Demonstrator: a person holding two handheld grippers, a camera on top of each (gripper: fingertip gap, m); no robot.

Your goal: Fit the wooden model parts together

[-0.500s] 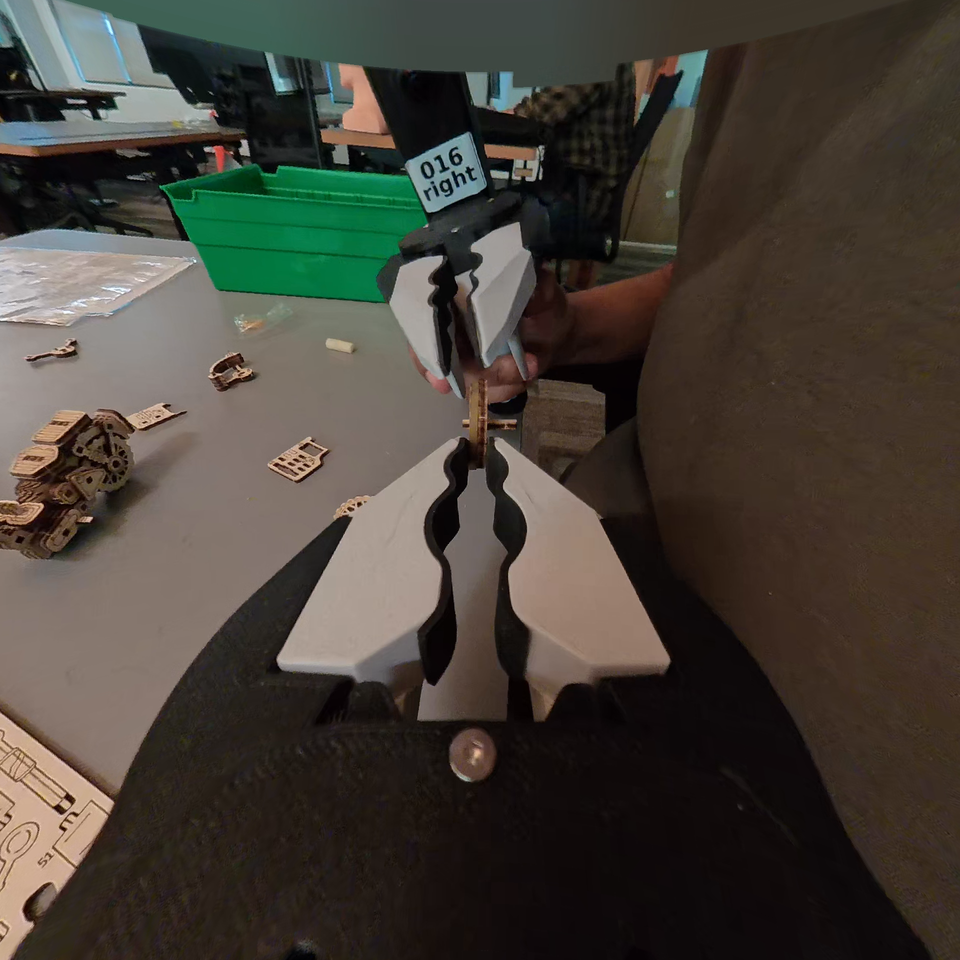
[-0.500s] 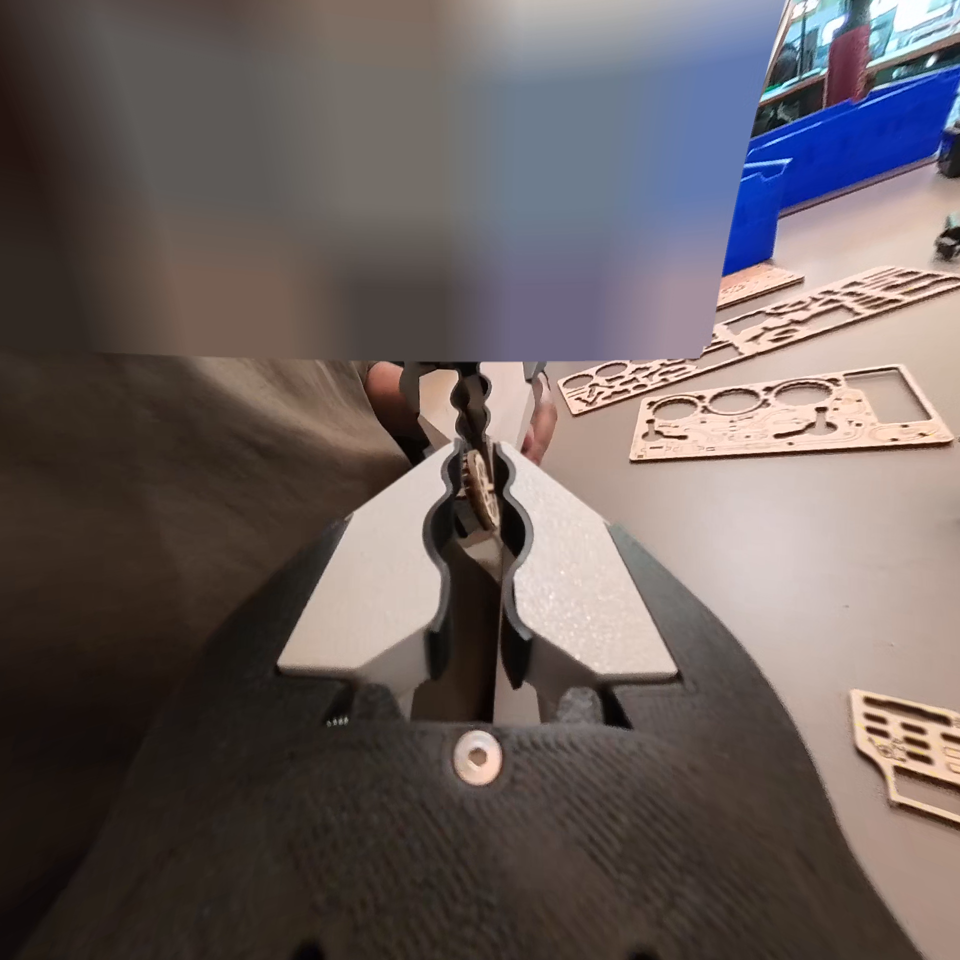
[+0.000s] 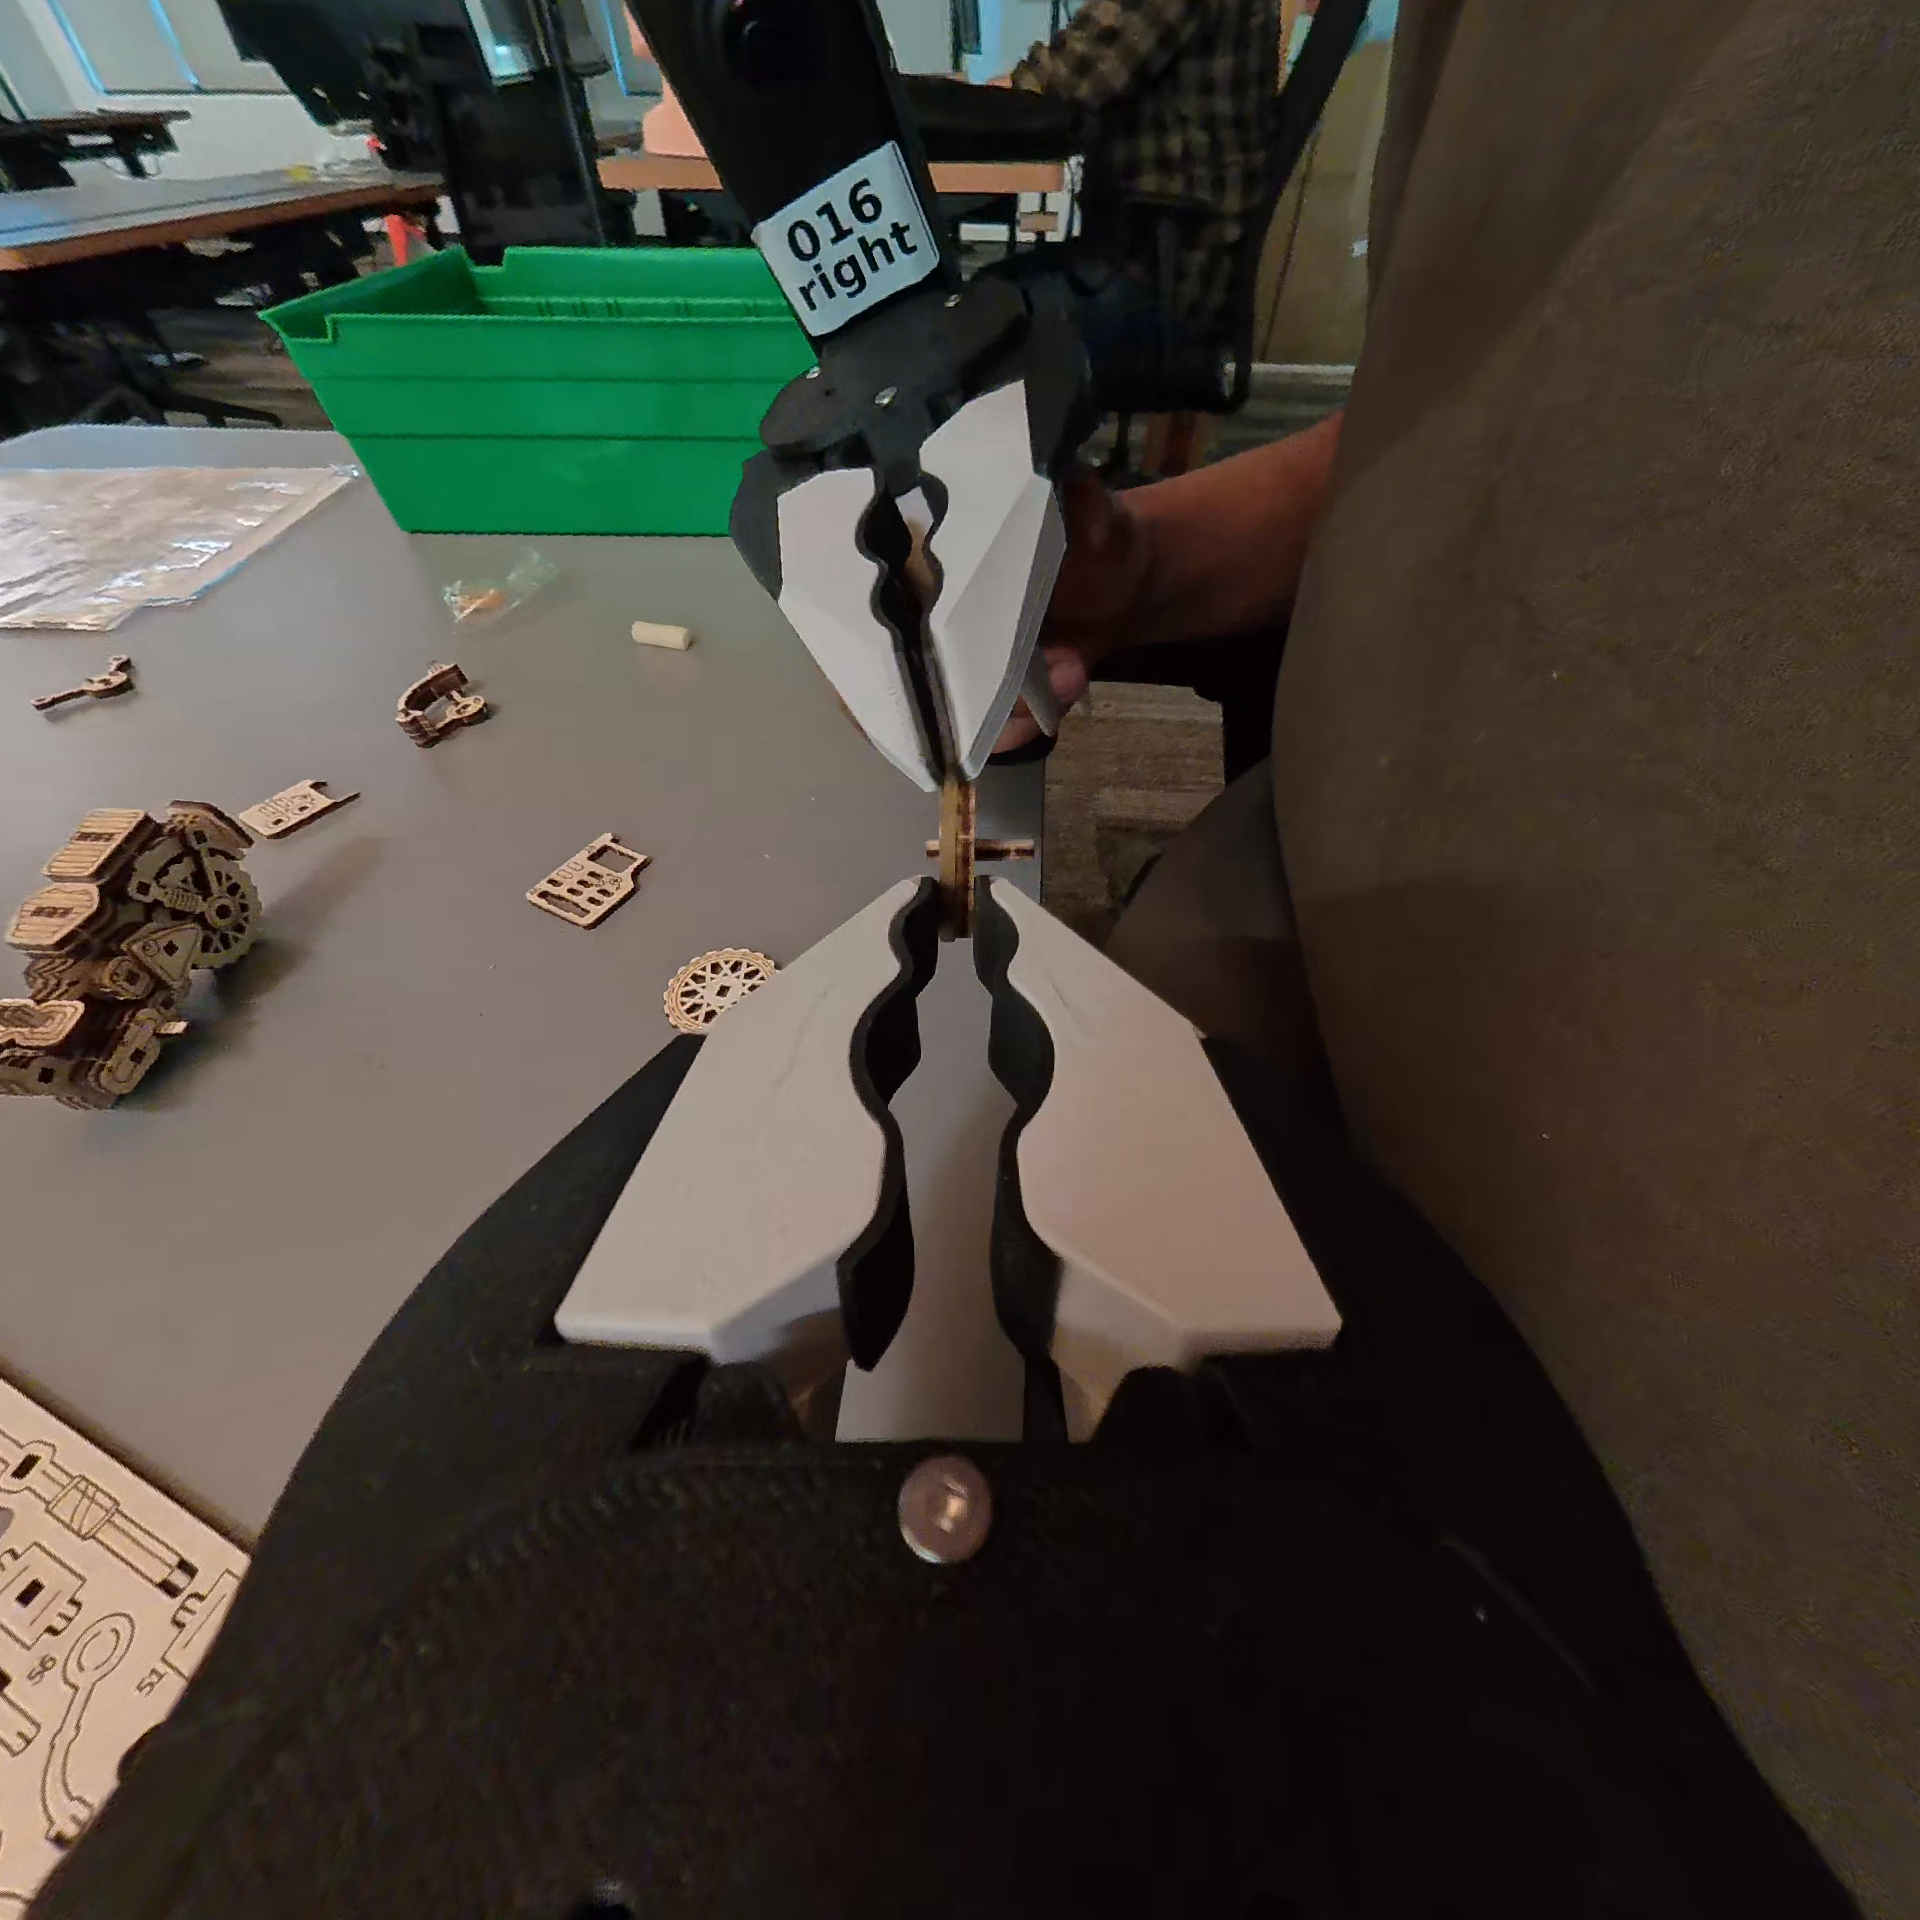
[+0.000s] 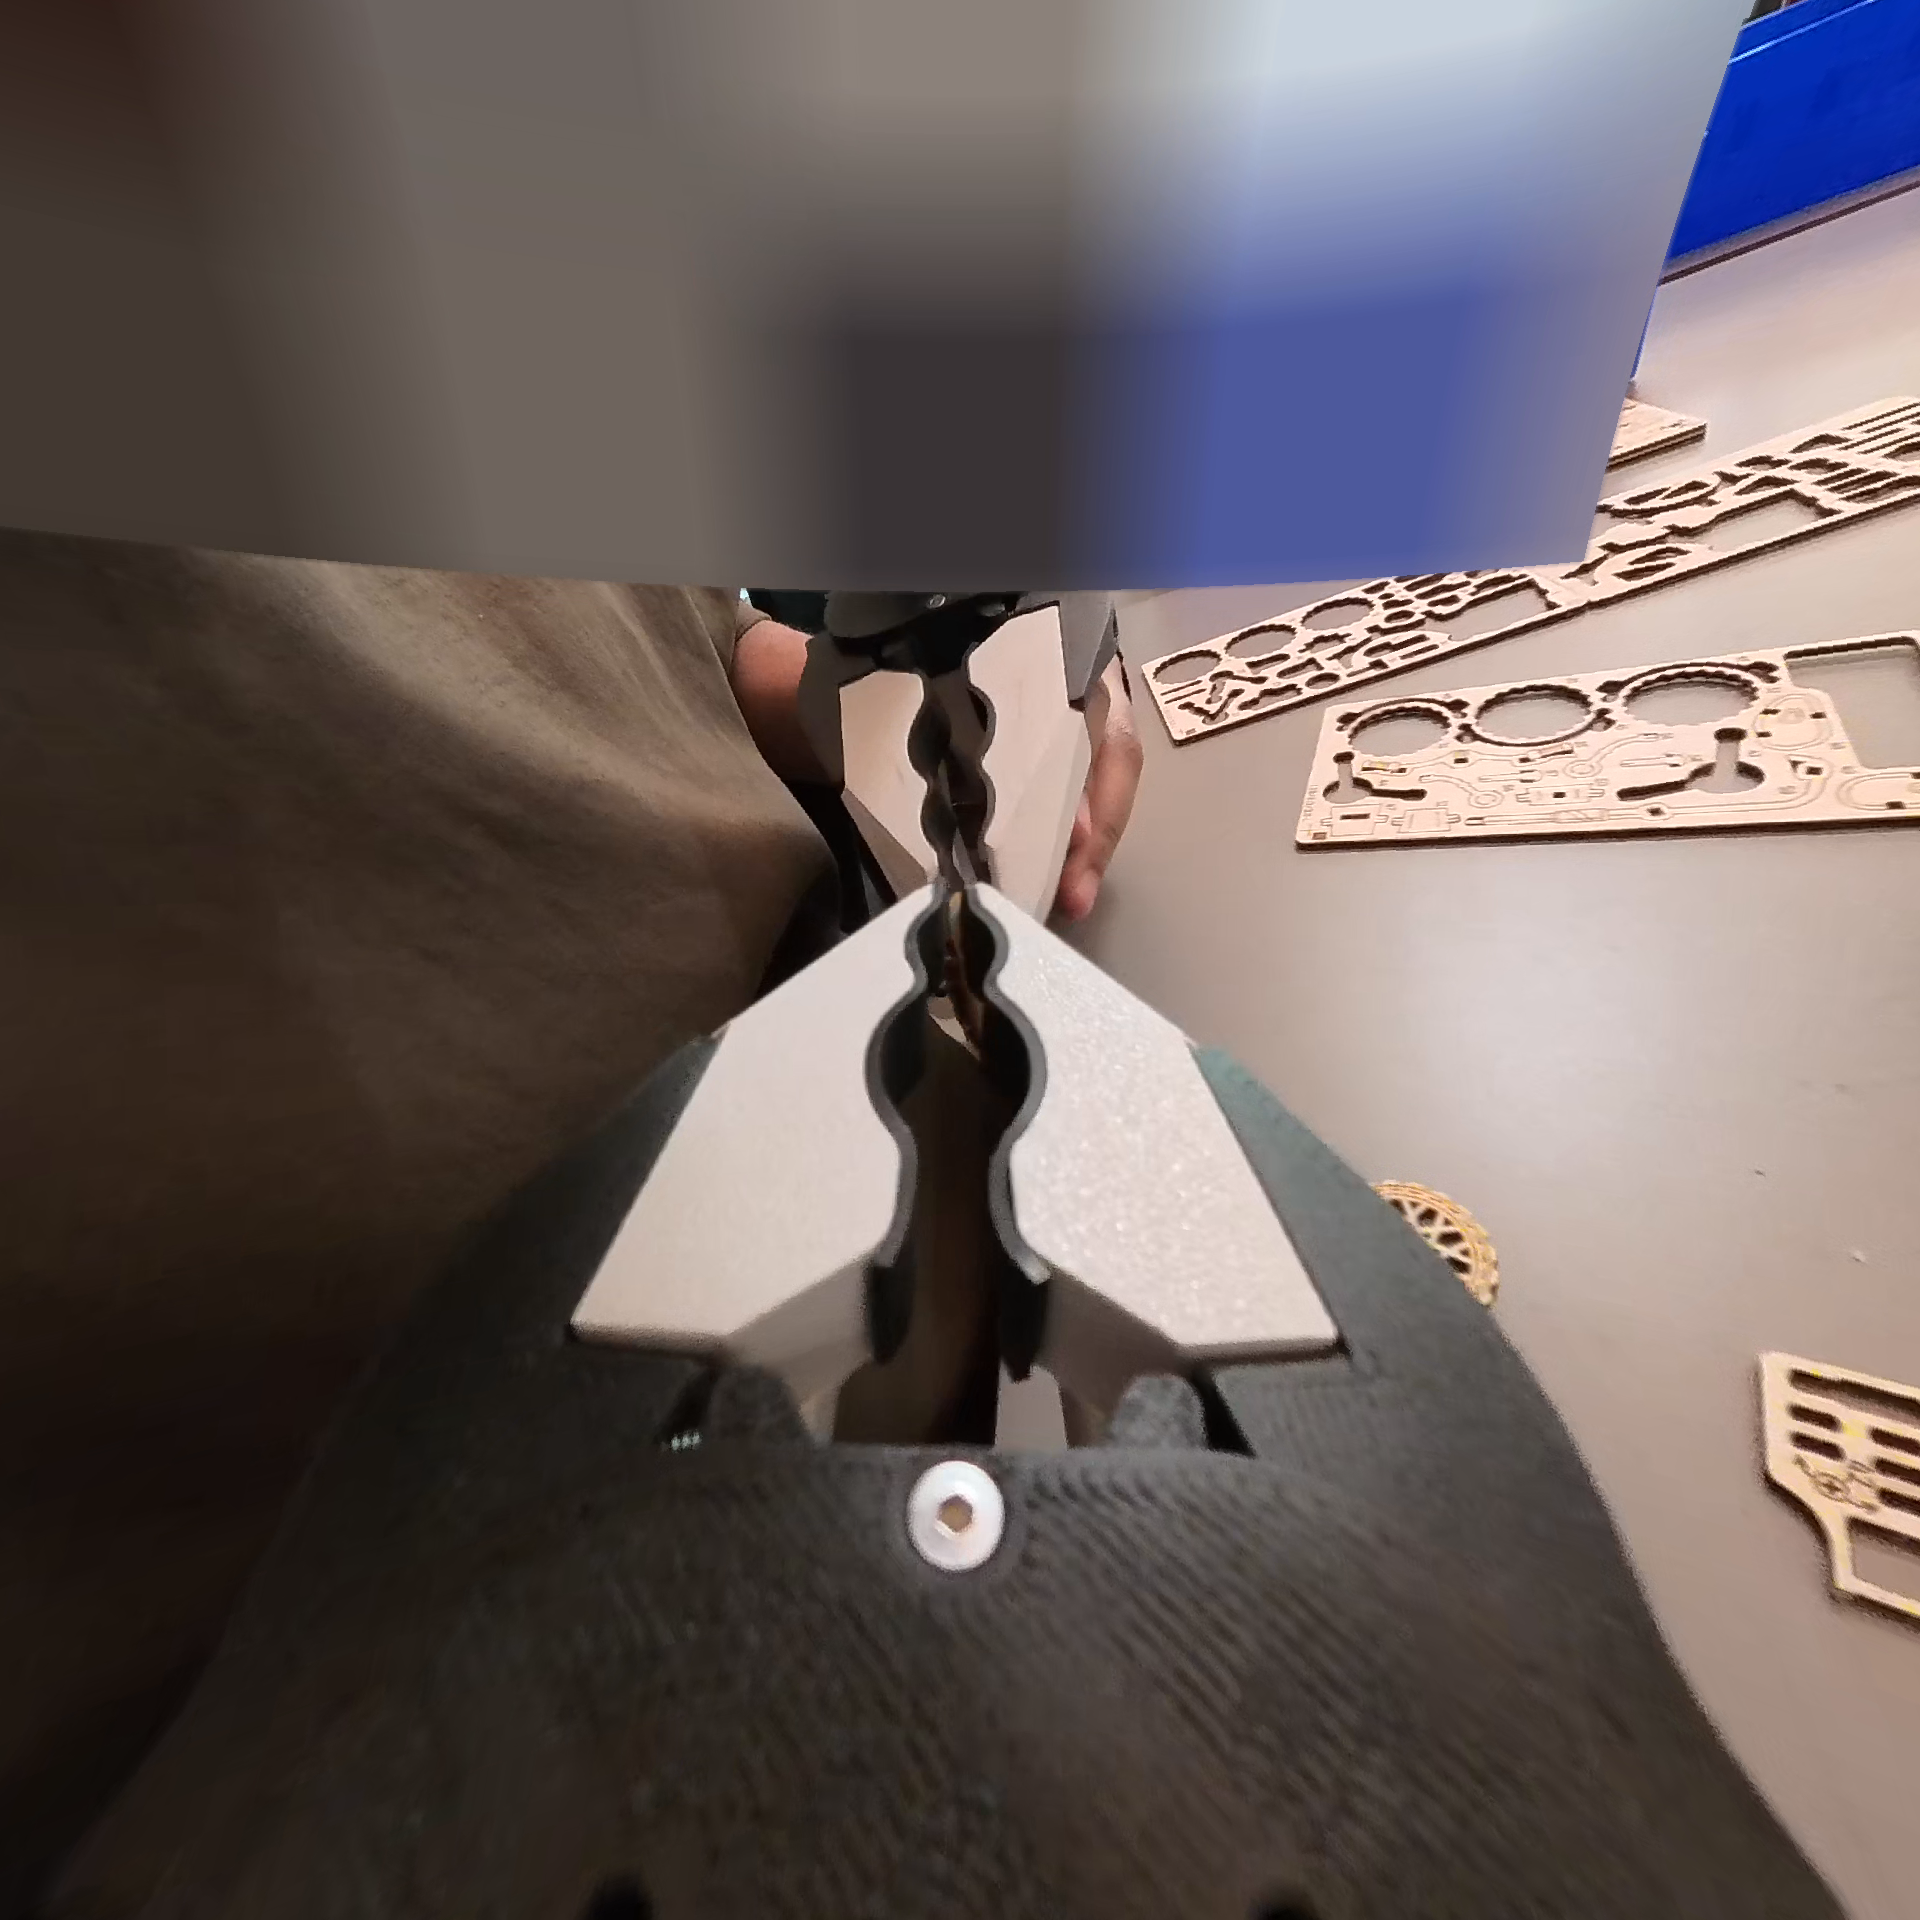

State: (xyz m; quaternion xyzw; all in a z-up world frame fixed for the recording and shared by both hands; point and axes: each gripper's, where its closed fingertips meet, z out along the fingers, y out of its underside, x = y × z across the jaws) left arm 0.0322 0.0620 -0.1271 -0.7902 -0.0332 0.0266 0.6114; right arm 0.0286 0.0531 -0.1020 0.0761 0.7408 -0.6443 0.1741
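Note:
A small wooden disc with a short axle through it [image 3: 956,847] stands edge-on above the table's front edge. My left gripper [image 3: 953,902] is shut on its lower rim. My right gripper [image 3: 945,771] comes down from above and is shut on its upper rim. In the right wrist view the disc [image 4: 964,982] shows between the pads of my right gripper [image 4: 951,902], and my left gripper [image 4: 951,878] meets it tip to tip. A partly built wooden model [image 3: 114,935] sits on the grey table [image 3: 364,1143] at the left.
A loose spoked wheel [image 3: 717,987] and several flat wooden pieces [image 3: 587,883] lie on the table. A green bin [image 3: 540,395] stands at the back. Punched wooden sheets [image 4: 1600,758] lie to the right. The person's torso [image 3: 1610,831] fills the right side. My two grippers' fingertips are within a few centimetres of each other. Left tips and right tips are each some 20 cm from the partly built wooden model [image 3: 114,935].
My right gripper has tilted and come closer to the left camera, its jaws tighter on the disc. The disc and my left gripper have stayed in place.

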